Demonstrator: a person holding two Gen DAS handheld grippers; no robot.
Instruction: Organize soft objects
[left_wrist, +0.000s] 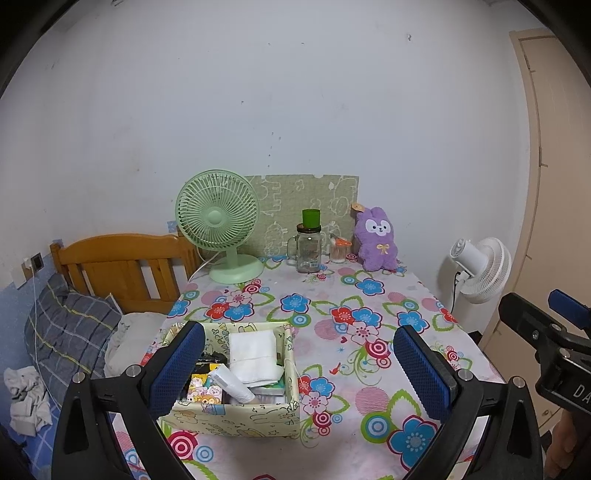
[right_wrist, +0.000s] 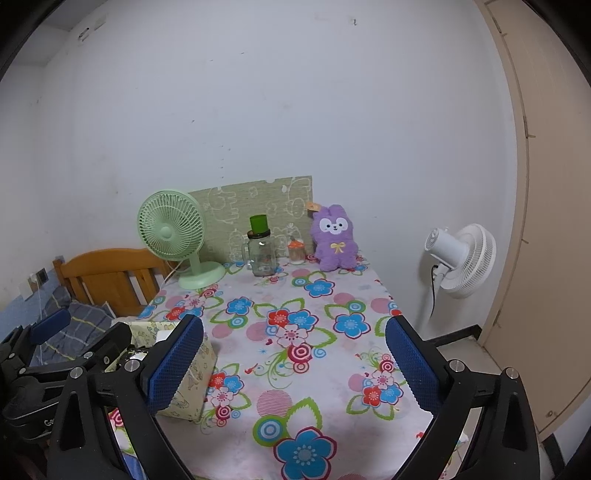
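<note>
At the far left a plaid pillow (left_wrist: 70, 325) lies on the bed by a wooden headboard (left_wrist: 122, 266). The left tool (left_wrist: 299, 363) hangs with its blue pads spread wide and holding nothing, above a patterned storage box (left_wrist: 236, 415) at the near-left of the flowered desk (left_wrist: 332, 317); a folded white cloth (left_wrist: 255, 354) lies inside the box. At the back stand a green fan (left_wrist: 219, 225), a glass jar (left_wrist: 308, 249) and, right of them, the purple plush bunny (right_wrist: 334, 238) upright against the wall. The right tool (right_wrist: 295, 363) is likewise wide and empty over the desk. A white fan (right_wrist: 463, 260) stands farthest right.
</note>
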